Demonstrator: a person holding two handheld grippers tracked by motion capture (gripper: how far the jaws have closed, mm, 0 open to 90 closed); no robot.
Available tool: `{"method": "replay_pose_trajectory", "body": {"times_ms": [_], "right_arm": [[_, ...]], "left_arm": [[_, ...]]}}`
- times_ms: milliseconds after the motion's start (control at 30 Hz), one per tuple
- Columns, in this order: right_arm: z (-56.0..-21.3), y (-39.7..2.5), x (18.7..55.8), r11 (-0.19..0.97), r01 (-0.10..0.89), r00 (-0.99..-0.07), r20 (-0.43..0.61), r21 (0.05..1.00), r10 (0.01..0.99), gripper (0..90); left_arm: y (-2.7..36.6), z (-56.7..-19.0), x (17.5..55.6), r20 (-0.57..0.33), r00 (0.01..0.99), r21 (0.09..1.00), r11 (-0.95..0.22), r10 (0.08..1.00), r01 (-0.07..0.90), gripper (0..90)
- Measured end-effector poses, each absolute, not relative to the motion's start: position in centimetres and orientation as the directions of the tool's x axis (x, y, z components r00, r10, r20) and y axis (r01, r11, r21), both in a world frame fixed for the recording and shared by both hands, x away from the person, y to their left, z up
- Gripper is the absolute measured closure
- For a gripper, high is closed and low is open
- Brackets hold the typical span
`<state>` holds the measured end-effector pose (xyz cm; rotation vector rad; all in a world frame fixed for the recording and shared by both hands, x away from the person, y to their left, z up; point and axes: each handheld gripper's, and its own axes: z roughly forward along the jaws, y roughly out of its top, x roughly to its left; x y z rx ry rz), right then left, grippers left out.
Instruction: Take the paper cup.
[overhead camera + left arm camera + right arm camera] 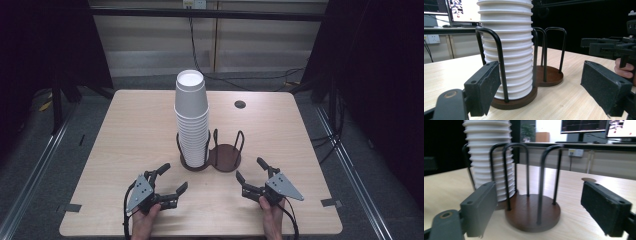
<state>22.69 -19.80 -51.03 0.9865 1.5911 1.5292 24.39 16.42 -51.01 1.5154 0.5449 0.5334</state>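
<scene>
A: From the high view, the cup stack (191, 117) stands upright in the holder's (225, 159) left ring, just beyond the left gripper (168, 178).

B: Left gripper view: fingers (484, 87) apart, stack dead ahead. Right gripper view: the right gripper's (544, 212) fingers apart too, facing the empty ring.

We see the table (125, 150) evenly lit from above, with dark surroundings at both sides. The stack of cups (191, 120) looks bright, almost washed out on top. The right gripper view is soft and slightly blurred; monitors (584, 125) behind glare.
</scene>
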Motion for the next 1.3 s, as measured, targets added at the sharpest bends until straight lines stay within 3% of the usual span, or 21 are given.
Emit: {"method": "replay_pose_trajectory", "body": {"times_ms": [200, 500, 967, 1033, 1133, 1300], "right_arm": [[-51.0, -20.0, 22.6, -0.009, 0.080, -0.521, 0.049, 0.997, 0.852, 14.6], [-50.9, -20.4, 22.8, -0.048, 0.112, -0.522, 0.100, 0.993, 0.847, 12.5], [-50.3, -19.9, 23.6, -0.034, 0.186, -0.452, 0.116, 0.982, 0.885, 13.3], [-50.1, -19.8, 23.6, -0.027, 0.186, -0.461, 0.112, 0.982, 0.880, 13.3], [-49.5, -19.5, 23.6, -0.004, 0.194, -0.475, 0.098, 0.981, 0.875, 14.3], [-48.9, -19.2, 23.4, 0.000, 0.195, -0.520, 0.104, 0.981, 0.848, 18.4]], "left_arm": [[16.4, -51.0, 24.4, -0.003, 0.774, 1.000, -0.011, 0.633, 0.013, 15.9], [16.4, -51.0, 24.4, -0.004, 0.776, 1.000, -0.014, 0.631, 0.016, 15.9], [16.5, -51.0, 24.5, -0.004, 0.764, 1.000, -0.008, 0.645, 0.012, 16.1], [16.4, -51.0, 24.4, -0.033, 0.774, 0.999, 0.010, 0.633, 0.034, 16.1], [16.5, -51.0, 24.6, 0.003, 0.770, 1.000, -0.019, 0.638, 0.012, 16.0], [16.5, -51.0, 24.5, -0.012, 0.771, 1.000, -0.009, 0.637, 0.022, 16.0]]}}
